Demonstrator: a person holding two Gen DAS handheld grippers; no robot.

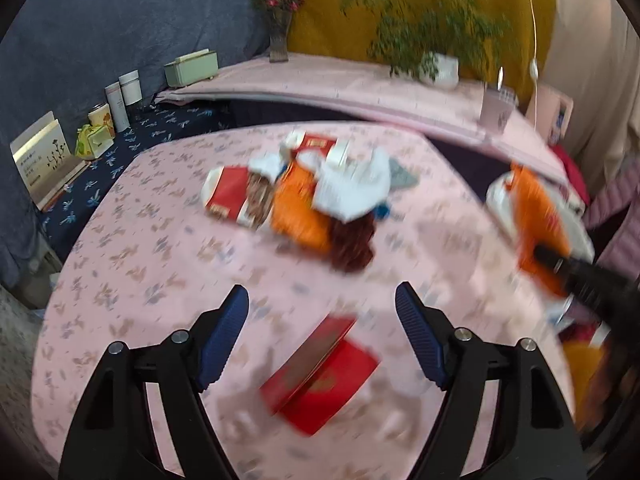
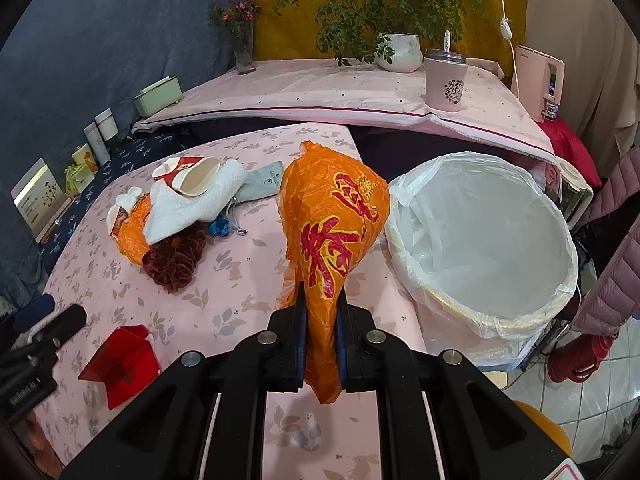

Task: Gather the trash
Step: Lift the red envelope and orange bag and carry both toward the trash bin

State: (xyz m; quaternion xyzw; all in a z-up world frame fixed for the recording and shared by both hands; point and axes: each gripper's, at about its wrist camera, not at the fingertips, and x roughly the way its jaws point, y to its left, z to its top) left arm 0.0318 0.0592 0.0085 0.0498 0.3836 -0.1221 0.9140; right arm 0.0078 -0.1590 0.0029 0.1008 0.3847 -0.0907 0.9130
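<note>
My right gripper [image 2: 322, 308] is shut on an orange plastic bag [image 2: 336, 220] with red characters, held above the pink table edge just left of a white-lined trash bin [image 2: 488, 248]. The bag also shows at the right of the left wrist view [image 1: 536, 208]. My left gripper [image 1: 322, 300] is open and empty above an open red box [image 1: 320, 380], which also shows in the right wrist view [image 2: 120, 364]. A trash pile lies mid-table: white towel [image 2: 188, 208], paper cups [image 2: 196, 176], another orange bag [image 1: 300, 208], dark red scrunched item [image 2: 176, 260].
The table has a pink floral cloth [image 2: 224, 292]. Behind it, a pink-covered shelf holds a potted plant [image 2: 400, 52], a pink cup [image 2: 444, 80] and a flower vase [image 2: 244, 48]. Boxes and tins [image 1: 96, 136] line the left ledge. A purple jacket [image 2: 616, 248] is at right.
</note>
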